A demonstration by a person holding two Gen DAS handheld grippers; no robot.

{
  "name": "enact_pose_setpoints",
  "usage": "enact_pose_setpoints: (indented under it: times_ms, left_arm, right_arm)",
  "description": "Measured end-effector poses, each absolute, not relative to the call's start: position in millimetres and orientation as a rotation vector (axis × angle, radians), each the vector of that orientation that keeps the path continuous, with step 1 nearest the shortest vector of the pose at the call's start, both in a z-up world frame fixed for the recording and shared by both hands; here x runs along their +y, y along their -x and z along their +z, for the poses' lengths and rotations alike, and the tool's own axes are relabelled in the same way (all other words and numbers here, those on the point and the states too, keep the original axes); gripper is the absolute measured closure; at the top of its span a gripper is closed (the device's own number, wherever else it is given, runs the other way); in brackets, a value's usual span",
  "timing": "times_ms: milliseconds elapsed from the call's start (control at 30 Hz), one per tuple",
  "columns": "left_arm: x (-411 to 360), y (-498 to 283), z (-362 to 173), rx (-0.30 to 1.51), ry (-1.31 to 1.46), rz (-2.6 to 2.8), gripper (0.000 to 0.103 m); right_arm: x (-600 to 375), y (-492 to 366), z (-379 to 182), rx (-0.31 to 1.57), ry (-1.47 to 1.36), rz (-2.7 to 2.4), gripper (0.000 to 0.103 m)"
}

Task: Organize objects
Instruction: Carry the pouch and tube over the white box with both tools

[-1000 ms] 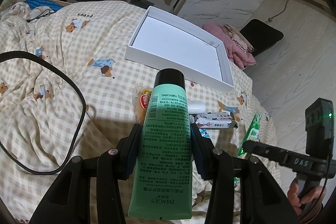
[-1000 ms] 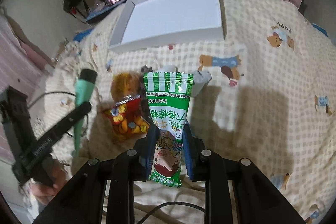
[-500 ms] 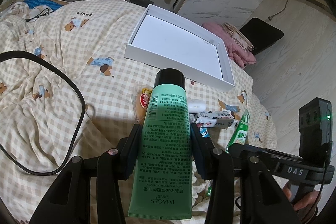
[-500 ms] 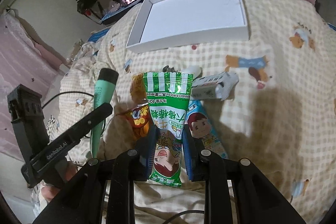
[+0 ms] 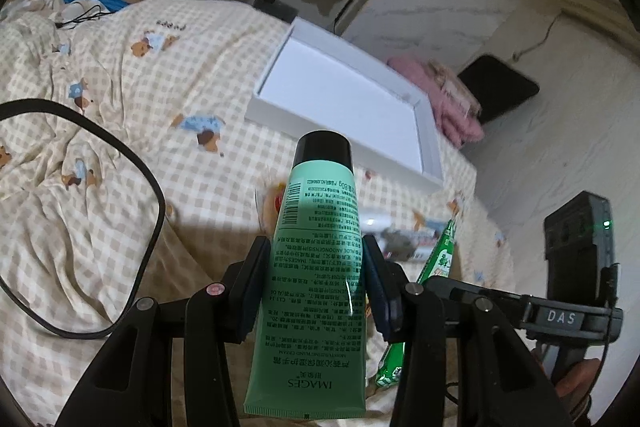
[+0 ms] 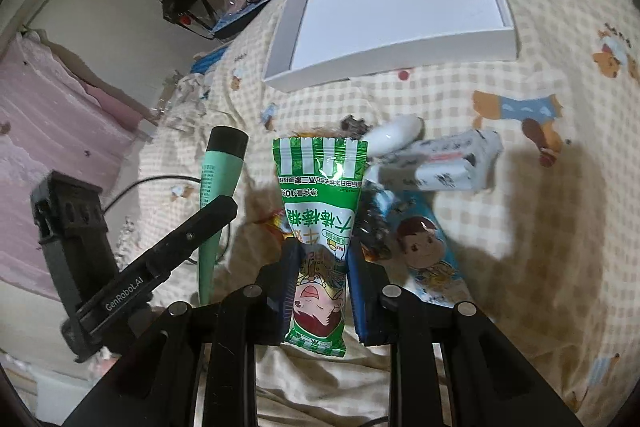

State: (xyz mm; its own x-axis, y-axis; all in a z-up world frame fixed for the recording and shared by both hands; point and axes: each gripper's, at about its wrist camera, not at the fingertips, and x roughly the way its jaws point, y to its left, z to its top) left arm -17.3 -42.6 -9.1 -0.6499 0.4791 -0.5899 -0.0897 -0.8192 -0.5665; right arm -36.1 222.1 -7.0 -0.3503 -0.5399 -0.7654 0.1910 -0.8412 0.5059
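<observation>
My left gripper (image 5: 316,259) is shut on a green hand-cream tube (image 5: 316,267) with a black cap, held above the bed. My right gripper (image 6: 322,259) is shut on a green candy packet (image 6: 320,211), also lifted. The tube (image 6: 218,179) shows at the left of the right wrist view, and the packet (image 5: 438,259) at the right of the left wrist view. An empty white shallow box (image 5: 430,143) (image 6: 392,55) lies on the checked bedspread beyond both grippers.
Below on the bed lie a blue candy packet (image 6: 428,255), a white tissue pack (image 6: 448,163), a white oval object (image 6: 394,135) and an orange-red snack bag (image 5: 276,199). A black cable (image 5: 132,163) loops at left. Pink towels (image 5: 452,107) lie beyond the box.
Both grippers have moved closer together and a little toward the white box. The blue candy packet and tissue pack have come into view below the right gripper. Both grips are unchanged.
</observation>
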Motion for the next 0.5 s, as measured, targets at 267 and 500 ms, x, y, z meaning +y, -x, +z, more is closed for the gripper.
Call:
enact_pose_setpoints:
  times_ms: [267, 500]
  left_arm:
    - [-77, 18, 22, -0.808, 0.968, 2.557, 0.054]
    - [-99, 14, 54, -0.785, 0.863, 2.655, 0.054]
  right_arm:
    - [225, 63, 38, -0.541, -1.318, -2.153, 0.078]
    - [243, 89, 91, -0.507, -1.169, -2.227, 0.078]
